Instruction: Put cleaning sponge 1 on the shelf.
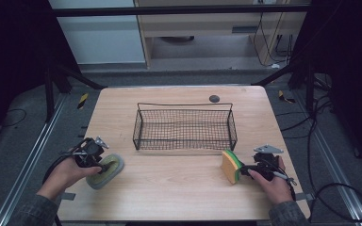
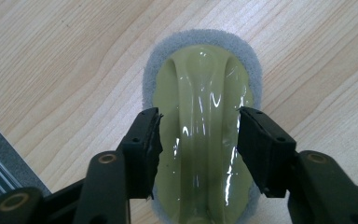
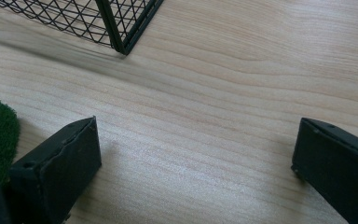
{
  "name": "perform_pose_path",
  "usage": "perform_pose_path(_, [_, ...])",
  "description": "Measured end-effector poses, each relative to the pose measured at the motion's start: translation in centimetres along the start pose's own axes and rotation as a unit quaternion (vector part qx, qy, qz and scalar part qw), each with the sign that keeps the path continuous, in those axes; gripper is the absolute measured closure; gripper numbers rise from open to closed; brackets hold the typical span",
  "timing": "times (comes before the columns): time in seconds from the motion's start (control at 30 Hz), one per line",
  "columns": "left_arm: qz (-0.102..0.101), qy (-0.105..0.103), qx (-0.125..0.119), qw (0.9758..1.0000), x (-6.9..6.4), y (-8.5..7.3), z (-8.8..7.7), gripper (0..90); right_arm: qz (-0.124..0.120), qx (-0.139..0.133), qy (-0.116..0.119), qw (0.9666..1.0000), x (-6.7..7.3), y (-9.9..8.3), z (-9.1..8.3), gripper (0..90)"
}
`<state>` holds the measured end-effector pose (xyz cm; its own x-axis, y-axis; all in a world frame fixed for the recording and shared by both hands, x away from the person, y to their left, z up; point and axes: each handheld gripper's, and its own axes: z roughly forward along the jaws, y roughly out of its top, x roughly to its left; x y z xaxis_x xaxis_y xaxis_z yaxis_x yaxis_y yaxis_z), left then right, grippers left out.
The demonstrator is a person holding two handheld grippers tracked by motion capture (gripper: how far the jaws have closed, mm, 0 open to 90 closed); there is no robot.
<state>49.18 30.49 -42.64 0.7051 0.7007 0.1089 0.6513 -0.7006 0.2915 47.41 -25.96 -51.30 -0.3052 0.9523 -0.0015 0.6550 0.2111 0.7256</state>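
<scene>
With our left gripper [image 2: 198,135] open astride the glossy olive handle of the grey oval scrub pad [image 2: 203,126] on the desk [image 1: 179,183], we should centre before closing, our right gripper [image 3: 196,154] open beside the yellow-green sponge [image 1: 231,167], black wire basket [image 1: 185,128] beyond.

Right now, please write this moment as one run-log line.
left gripper: open, straddling scrubber handle | right gripper: open, beside sponge | wire basket: empty

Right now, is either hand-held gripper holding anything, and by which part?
Nothing held. Left hand-held gripper is open astride the scrubber's handle; right hand-held gripper is open over bare table.
</scene>
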Motion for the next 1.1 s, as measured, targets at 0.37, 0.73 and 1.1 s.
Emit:
perform_pose_path(0.37, [-0.001, -0.009, 0.008, 0.9999, 0.3, -0.1, 0.7, 55.8, 0.0, 0.0, 0.001, 1.0, 0.0, 0.0, 0.0, 1.2])
perform_pose_path(0.73, [0.001, -0.02, 0.005, 0.9998, 0.4, -0.2, 0.9, 70.1, -0.001, 0.0, 0.0, 1.0, 0.0, 0.0, 0.0, 1.2])
perform_pose_path(1.1, [0.043, 0.02, -0.071, 0.9963, -1.1, -0.6, -3.3, 70.5, -0.002, 0.0, 0.0, 1.0, 0.0, -0.1, -0.1, 1.2])
